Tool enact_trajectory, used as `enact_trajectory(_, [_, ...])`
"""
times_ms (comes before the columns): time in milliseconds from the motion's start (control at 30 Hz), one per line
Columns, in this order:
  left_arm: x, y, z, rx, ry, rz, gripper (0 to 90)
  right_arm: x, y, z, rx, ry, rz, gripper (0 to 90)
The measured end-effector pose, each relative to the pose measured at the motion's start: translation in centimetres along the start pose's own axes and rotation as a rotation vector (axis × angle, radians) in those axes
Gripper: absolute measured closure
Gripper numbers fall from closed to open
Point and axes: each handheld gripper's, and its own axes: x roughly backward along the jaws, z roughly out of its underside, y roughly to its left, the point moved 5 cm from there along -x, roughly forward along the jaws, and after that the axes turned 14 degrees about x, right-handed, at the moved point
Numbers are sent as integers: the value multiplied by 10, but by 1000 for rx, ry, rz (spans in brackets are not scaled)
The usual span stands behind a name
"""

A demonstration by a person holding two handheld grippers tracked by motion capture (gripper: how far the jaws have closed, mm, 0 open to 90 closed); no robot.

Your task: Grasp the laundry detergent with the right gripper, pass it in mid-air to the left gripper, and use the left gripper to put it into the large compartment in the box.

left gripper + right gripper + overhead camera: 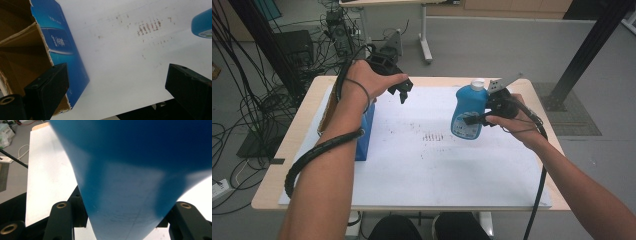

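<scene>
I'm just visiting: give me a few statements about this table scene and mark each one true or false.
1. The right tongs grip a blue plastic bottle with a white cap. True.
2. The left tongs are clamped on a red mug. False: their jaws stand open with nothing between them.
3. A blue cardboard box, open with a brown inside, stands at the left of the white table sheet. True.
4. The bottle lies flat on the sheet. False: it is held upright above it.
</scene>
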Motion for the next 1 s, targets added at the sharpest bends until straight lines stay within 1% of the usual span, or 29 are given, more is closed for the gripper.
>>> enact_trajectory(67, [5, 3, -2, -14, -5, -2, 57, -2, -2, -7, 0, 4, -10, 441])
enact_trajectory(133, [10, 5, -5, -28, -4, 11, 58, -4, -5, -14, -10, 5, -18, 441])
enact_trajectory(167, [11, 5, -5, -32, 0, 16, 62, -5, -7, -19, -7, 6, -23, 440])
enact_trajectory(233, [15, 6, -7, -60, 7, 14, 62, -7, -10, -25, -4, 7, -29, 440])
enact_trajectory(300, [21, 7, -10, -84, -5, 14, 61, -10, -12, -32, 6, 12, -42, 441])
enact_trajectory(367, [27, 6, -14, -105, -18, 25, 58, -13, -14, -39, 11, 15, -53, 441])
enact_trajectory(433, [31, 5, -17, -134, -28, 28, 56, -16, -17, -46, 19, 9, -61, 440])
enact_trajectory(467, [33, 4, -18, -151, -29, 21, 56, -18, -18, -49, 23, 1, -64, 440])
enact_trajectory(500, [35, 3, -20, -173, -35, 15, 55, -20, -18, -51, 28, -1, -69, 440])
enact_trajectory(533, [36, 2, -21, -194, -40, 18, 55, -22, -19, -53, 31, -3, -73, 440])
enact_trajectory(567, [37, 1, -22, -201, -38, 18, 55, -24, -19, -55, 38, -2, -77, 440])
enact_trajectory(633, [39, -1, -23, -252, -40, 4, 54, -28, -19, -59, 47, -1, -86, 440])
enact_trajectory(667, [40, -3, -23, -273, -39, 3, 55, -30, -19, -61, 50, -2, -90, 440])
enact_trajectory(733, [43, -6, -24, -311, -40, 7, 55, -34, -19, -64, 61, -6, -95, 440])
enact_trajectory(767, [44, -8, -23, -328, -39, 11, 56, -36, -19, -66, 71, -12, -102, 440])
enact_trajectory(833, [48, -10, -23, -358, -44, 16, 56, -40, -18, -69, 77, -25, -123, 440])
enact_trajectory(1000, [56, -12, -19, -425, -50, 27, 55, -53, -14, -73, 112, -17, -130, 440])
